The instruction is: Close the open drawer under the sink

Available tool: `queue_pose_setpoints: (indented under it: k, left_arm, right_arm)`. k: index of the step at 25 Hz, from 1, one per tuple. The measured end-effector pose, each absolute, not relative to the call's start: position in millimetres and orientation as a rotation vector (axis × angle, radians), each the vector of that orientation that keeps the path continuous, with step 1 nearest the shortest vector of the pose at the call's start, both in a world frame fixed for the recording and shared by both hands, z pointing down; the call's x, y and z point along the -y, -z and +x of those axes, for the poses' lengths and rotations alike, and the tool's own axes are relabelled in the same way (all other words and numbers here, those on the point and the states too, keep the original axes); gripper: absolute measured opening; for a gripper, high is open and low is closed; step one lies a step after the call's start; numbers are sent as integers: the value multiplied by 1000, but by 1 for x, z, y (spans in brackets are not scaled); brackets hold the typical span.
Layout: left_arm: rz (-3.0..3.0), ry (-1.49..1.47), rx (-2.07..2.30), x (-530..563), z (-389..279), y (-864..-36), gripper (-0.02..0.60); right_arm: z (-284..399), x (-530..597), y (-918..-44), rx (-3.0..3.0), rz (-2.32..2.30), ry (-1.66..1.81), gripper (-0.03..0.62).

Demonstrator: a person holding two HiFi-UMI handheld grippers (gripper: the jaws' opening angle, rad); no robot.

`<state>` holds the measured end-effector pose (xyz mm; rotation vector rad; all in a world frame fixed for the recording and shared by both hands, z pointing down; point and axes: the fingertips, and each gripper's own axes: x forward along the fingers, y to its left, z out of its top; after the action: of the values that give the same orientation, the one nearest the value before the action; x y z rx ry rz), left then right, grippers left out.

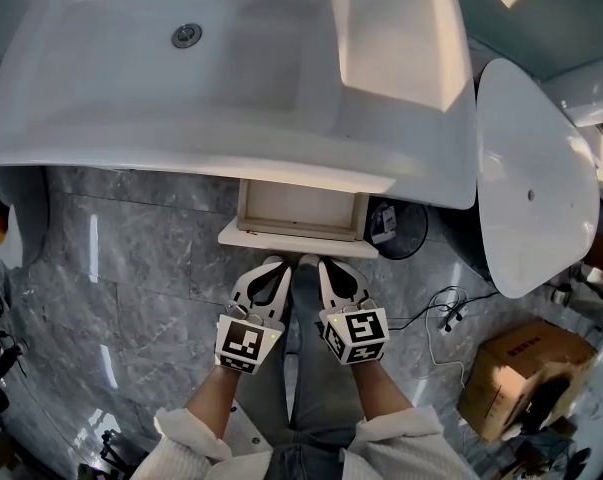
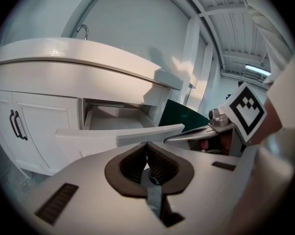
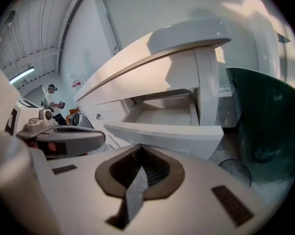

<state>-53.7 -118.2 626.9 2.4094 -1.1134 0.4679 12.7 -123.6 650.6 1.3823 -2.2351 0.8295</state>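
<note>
Under the white sink (image 1: 231,78) an empty white drawer (image 1: 301,211) stands pulled out, its front panel (image 1: 281,238) towards me. In the head view my left gripper (image 1: 269,266) and right gripper (image 1: 326,264) are side by side, both shut and empty, tips just short of the panel. Whether they touch it I cannot tell. The left gripper view shows its shut gripper (image 2: 147,145) below the drawer front (image 2: 113,135), with the right gripper (image 2: 211,129) beside it. In the right gripper view the shut gripper (image 3: 140,147) points at the drawer front (image 3: 171,133).
A large white oval lid (image 1: 531,178) stands at the right, with a round black bin (image 1: 399,230) between it and the drawer. A cardboard box (image 1: 521,363) and cables (image 1: 451,313) lie on the grey marble floor. Cabinet doors with black handles (image 2: 17,126) are left of the drawer.
</note>
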Motion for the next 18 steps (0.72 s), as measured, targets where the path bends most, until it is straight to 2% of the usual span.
queue_pose_setpoints:
  k: [18]
  left_arm:
    - [2339,-505,1178,142,-56,-644,15]
  right_arm:
    - [12,135,-656,2234,1429,-861,9]
